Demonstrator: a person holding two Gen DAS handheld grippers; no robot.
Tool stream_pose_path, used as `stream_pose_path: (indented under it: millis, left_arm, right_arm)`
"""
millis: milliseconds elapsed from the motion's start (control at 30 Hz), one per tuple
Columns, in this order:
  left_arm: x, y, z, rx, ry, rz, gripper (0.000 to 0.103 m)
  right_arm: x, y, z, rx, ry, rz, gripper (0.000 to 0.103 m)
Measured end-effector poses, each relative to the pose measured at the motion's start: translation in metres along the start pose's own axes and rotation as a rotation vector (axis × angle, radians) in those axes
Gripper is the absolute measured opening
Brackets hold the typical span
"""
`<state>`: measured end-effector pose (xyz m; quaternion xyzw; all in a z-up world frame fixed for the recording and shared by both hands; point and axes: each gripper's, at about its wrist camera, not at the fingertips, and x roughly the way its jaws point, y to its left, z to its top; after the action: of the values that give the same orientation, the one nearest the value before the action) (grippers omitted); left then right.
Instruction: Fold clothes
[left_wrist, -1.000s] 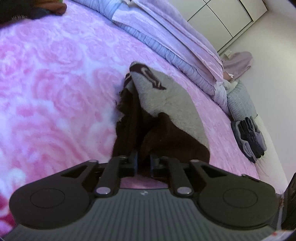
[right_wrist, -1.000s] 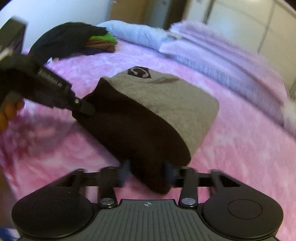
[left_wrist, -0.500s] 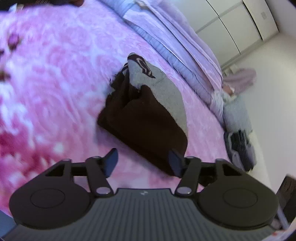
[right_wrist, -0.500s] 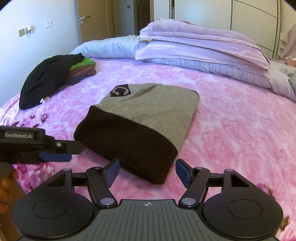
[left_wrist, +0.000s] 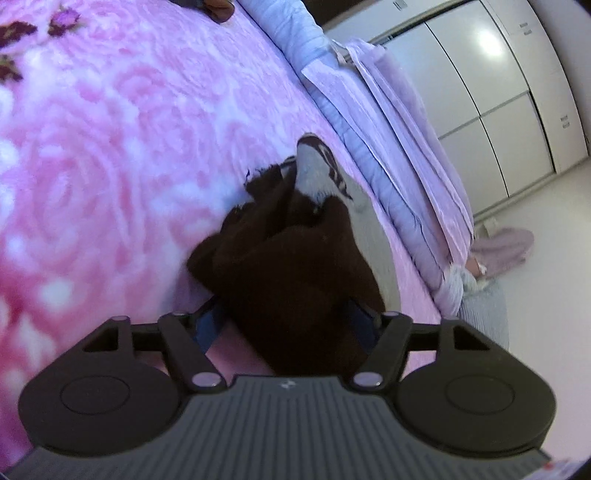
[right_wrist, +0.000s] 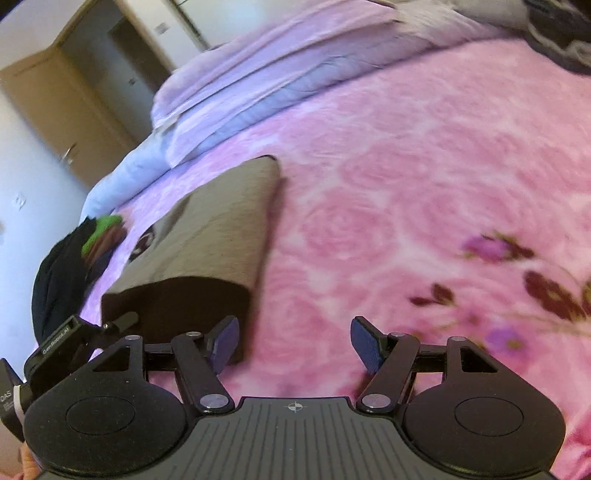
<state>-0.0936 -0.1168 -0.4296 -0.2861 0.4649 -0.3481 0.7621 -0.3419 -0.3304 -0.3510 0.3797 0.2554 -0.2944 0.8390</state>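
Observation:
A folded grey and dark brown garment (left_wrist: 295, 266) with a dark logo patch lies on the pink rose blanket (left_wrist: 92, 147). My left gripper (left_wrist: 286, 321) is open and low, with the garment's brown end lying between its blue pads (left_wrist: 208, 323). In the right wrist view the same garment (right_wrist: 214, 229) lies to the left. My right gripper (right_wrist: 295, 345) is open over bare blanket (right_wrist: 406, 184). Its left pad (right_wrist: 225, 341) sits right at the garment's near brown corner. The left gripper's body (right_wrist: 74, 332) shows at the lower left there.
Lilac and blue pillows (left_wrist: 388, 122) line the head of the bed (right_wrist: 258, 85). A dark pile of clothes with a green piece (right_wrist: 92, 243) sits beyond the garment. More grey and black clothes (right_wrist: 554, 33) lie at the far right. White wardrobe doors (left_wrist: 498, 92) stand behind.
Both grippers let go of the garment and opened. The left one has since moved in so its pads straddle the brown end. The right one has tilted and swung right over the blanket.

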Motion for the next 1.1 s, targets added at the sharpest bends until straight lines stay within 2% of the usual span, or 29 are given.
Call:
stream_pose_path:
  millis: [33, 100, 200, 267, 400, 433, 500, 567, 633, 667, 733, 767, 833, 933, 967, 1000, 1033, 1100]
  left_arm:
    - [0.003, 0.000, 0.001, -0.005, -0.004, 0.000, 0.037]
    - [0.007, 0.001, 0.006, -0.024, 0.012, -0.010, 0.018]
    - [-0.004, 0.001, 0.026, 0.020, 0.003, -0.051, 0.015]
    - [-0.013, 0.001, 0.052, 0.076, 0.006, -0.057, 0.014]
    - [-0.022, 0.013, 0.122, 0.142, -0.031, -0.008, 0.014]
    - [-0.020, 0.017, 0.138, 0.148, -0.026, 0.006, 0.014]
    - [-0.011, 0.030, 0.159, 0.122, 0.032, 0.018, 0.015]
    - [-0.005, 0.047, 0.160, 0.058, 0.077, -0.013, 0.018]
    - [-0.007, 0.055, 0.149, 0.028, 0.062, -0.022, 0.027]
    - [-0.012, 0.060, 0.142, 0.009, 0.048, -0.038, 0.027]
    - [-0.018, 0.072, 0.127, -0.062, 0.034, -0.073, 0.038]
    - [-0.021, 0.078, 0.119, -0.106, 0.036, -0.088, 0.039]
    - [-0.023, 0.088, 0.108, -0.157, 0.053, -0.104, 0.040]
    - [-0.016, 0.085, 0.104, -0.142, 0.057, -0.089, 0.038]
    - [-0.013, 0.084, 0.107, -0.153, 0.063, -0.096, 0.033]
    - [-0.011, 0.085, 0.111, -0.164, 0.068, -0.104, 0.014]
    - [-0.011, 0.085, 0.115, -0.163, 0.071, -0.108, 0.014]
    - [-0.014, 0.078, 0.131, -0.081, 0.060, -0.102, 0.013]
  right_arm:
    - [-0.001, -0.004, 0.001, 0.018, -0.001, 0.003, 0.064]
    - [-0.001, -0.009, 0.001, 0.047, -0.002, 0.014, 0.064]
    - [-0.003, -0.014, 0.002, 0.065, -0.002, 0.031, 0.064]
    - [-0.004, -0.016, 0.002, 0.073, 0.000, 0.057, 0.064]
    - [-0.001, -0.015, 0.003, 0.081, 0.026, 0.120, 0.064]
    - [0.002, -0.014, 0.004, 0.087, 0.040, 0.150, 0.064]
    - [0.015, -0.011, 0.010, 0.093, 0.074, 0.207, 0.064]
    - [0.036, -0.010, 0.024, 0.118, 0.095, 0.274, 0.066]
    - [0.060, -0.013, 0.040, 0.191, 0.108, 0.318, 0.073]
    - [0.074, -0.016, 0.049, 0.241, 0.115, 0.350, 0.074]
    - [0.106, -0.020, 0.064, 0.339, 0.123, 0.399, 0.074]
    - [0.122, -0.019, 0.069, 0.372, 0.132, 0.414, 0.075]
    - [0.150, -0.017, 0.078, 0.416, 0.146, 0.438, 0.074]
    - [0.178, -0.006, 0.082, 0.414, 0.138, 0.483, 0.074]
    - [0.182, -0.002, 0.083, 0.406, 0.136, 0.493, 0.059]
    - [0.186, 0.002, 0.082, 0.397, 0.141, 0.483, 0.021]
    - [0.187, 0.004, 0.079, 0.396, 0.145, 0.467, 0.015]
    - [0.179, -0.001, 0.068, 0.435, 0.125, 0.468, 0.015]
